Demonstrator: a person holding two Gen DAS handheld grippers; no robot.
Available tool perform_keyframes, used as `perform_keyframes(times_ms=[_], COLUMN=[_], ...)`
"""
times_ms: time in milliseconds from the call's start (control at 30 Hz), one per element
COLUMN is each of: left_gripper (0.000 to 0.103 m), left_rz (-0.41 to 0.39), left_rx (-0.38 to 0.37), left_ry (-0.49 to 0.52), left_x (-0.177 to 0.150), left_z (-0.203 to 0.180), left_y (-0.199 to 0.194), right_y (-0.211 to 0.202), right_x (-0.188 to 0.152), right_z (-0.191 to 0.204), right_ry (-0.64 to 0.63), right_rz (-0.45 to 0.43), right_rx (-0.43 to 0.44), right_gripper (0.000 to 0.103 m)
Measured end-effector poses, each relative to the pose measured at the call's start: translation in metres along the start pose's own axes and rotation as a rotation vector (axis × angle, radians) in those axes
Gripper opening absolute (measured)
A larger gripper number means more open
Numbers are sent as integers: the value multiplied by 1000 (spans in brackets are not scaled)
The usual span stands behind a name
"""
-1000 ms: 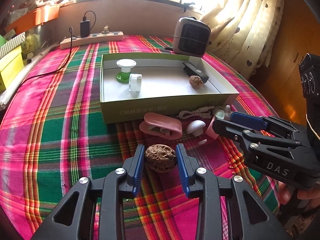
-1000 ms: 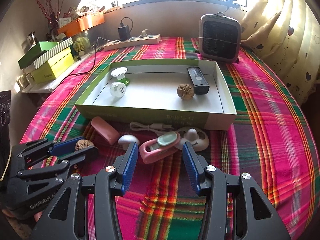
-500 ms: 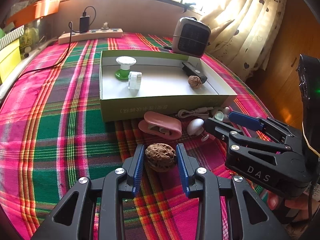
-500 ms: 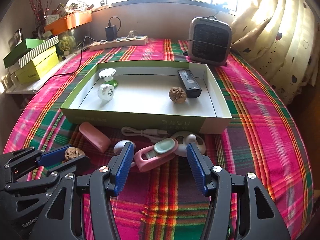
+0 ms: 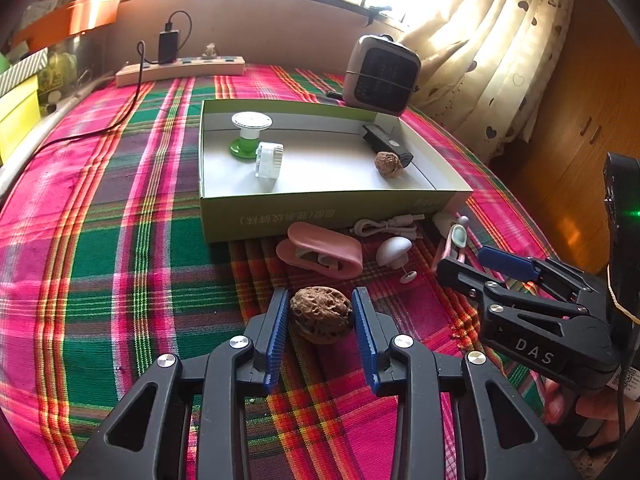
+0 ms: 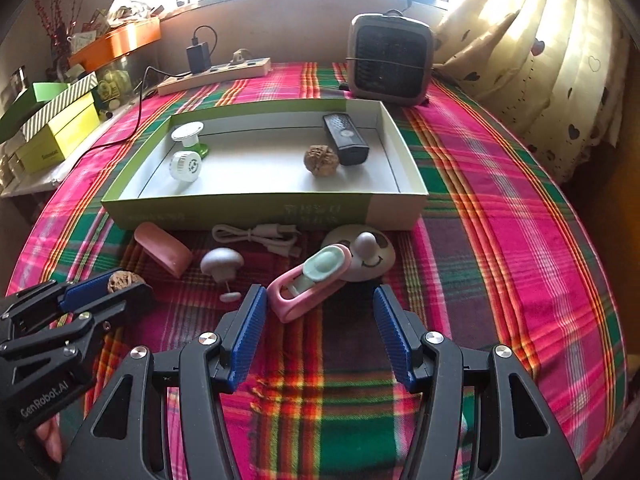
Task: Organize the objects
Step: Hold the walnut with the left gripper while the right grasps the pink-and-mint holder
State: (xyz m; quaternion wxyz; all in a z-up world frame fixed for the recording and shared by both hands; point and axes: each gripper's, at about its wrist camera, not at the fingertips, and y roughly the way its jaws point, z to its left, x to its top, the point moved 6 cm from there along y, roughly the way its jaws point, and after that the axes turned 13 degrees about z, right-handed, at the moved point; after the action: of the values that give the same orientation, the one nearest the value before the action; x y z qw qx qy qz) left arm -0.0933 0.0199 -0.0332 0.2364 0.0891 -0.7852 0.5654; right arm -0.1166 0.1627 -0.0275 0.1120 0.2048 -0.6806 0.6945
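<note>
Four items already lie in the shallow green cardboard box (image 6: 264,206). At lower centre, the left gripper (image 5: 320,316) is clamped on a wrinkled brown walnut (image 5: 320,314); the right gripper (image 6: 320,334) gapes apart behind a pink-and-mint clip (image 6: 308,284). Several pieces remain outside.

Heater (image 6: 390,58) behind box (image 6: 256,208) — cable (image 6: 260,236) before

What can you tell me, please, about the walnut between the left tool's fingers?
The walnut is a brown, rounded shell, deeply wrinkled and pitted, whole as far as it shows. It sits between the blue ribbed pads of the left tool, both pads right against its sides, so it looks gripped. Whether it rests on the plaid cloth or is lifted clear cannot be told. It lies outside the box, near the pink case.
</note>
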Motion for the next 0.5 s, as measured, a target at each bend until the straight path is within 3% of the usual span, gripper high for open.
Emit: perform_keyframes(times_ms=[500], left_gripper=[30], left_rz=[0], left_rx=[-1], left_ry=[0], left_x=[0], left_z=[-1], left_y=[0], right_y=[-11], right_x=[-14], right_z=[-37], right_ry=[86], right_rz=[5], right_rx=[-11], right_gripper=[56])
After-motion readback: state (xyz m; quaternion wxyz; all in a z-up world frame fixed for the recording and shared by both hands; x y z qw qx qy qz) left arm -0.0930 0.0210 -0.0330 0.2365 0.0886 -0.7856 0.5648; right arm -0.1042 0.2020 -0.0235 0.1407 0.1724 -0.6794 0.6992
